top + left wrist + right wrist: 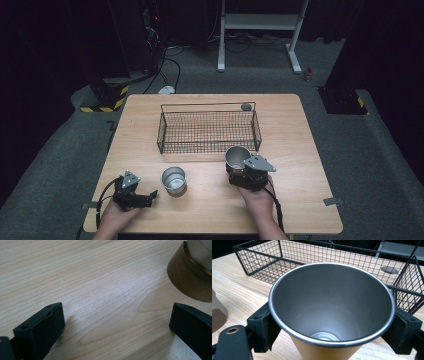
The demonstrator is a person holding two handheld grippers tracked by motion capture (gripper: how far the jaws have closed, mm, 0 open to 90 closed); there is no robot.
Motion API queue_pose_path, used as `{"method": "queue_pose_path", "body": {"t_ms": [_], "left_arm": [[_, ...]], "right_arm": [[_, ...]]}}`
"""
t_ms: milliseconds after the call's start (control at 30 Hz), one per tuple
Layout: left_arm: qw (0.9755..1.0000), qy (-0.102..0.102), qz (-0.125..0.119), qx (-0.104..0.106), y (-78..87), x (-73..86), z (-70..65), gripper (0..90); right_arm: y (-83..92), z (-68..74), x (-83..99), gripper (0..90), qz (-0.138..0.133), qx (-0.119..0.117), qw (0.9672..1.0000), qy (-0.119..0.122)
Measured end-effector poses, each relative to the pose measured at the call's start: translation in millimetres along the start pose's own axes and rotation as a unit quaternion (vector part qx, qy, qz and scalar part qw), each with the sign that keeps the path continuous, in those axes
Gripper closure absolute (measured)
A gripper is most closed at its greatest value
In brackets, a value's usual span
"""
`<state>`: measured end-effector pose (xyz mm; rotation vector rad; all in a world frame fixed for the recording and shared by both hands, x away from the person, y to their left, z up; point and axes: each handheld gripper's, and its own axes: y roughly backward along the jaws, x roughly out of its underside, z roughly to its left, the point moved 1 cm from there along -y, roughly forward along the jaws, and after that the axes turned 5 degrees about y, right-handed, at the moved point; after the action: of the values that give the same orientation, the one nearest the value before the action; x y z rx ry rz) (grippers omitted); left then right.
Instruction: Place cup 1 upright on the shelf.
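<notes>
- Metal cup [332, 312]: it sits clamped between the fingers of the right gripper [248, 171], mouth up and empty, held near the front right corner of the wire basket [208, 131]; whether its base touches the tabletop [300, 190] I cannot tell.
- The likely step, judged from the layout, is carrying this cup into the basket. To do it well, keep the grip on the sides below the rim, lift high enough to clear the basket's front wire, then lower straight down onto the mesh floor before letting go.
- A second cup [174, 179] stands upright on the tabletop between the two hands, just in front of the basket; its brown lower band shows at the edge of the left gripper view.
- The left gripper [137, 196] rests low near the front left of the tabletop, its fingers [41, 327] spread wide with nothing between them, the second cup just beyond one fingertip.
- In the way: the basket's front wall and raised handle wire are the main things to clear. The basket itself looks empty, so any spot will do.
</notes>
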<state>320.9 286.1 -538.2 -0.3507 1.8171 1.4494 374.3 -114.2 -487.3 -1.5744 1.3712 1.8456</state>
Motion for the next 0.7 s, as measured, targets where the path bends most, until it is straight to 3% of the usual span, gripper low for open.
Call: {"method": "queue_pose_path", "body": {"t_ms": [700], "left_arm": [[1.0,0.003,-0.001,-0.002,0.2,0.4,-0.3,0.3]], "right_arm": [[9.1,1.1,-1.6,13.8,-0.008,0.003,1.0,-0.005]]}}
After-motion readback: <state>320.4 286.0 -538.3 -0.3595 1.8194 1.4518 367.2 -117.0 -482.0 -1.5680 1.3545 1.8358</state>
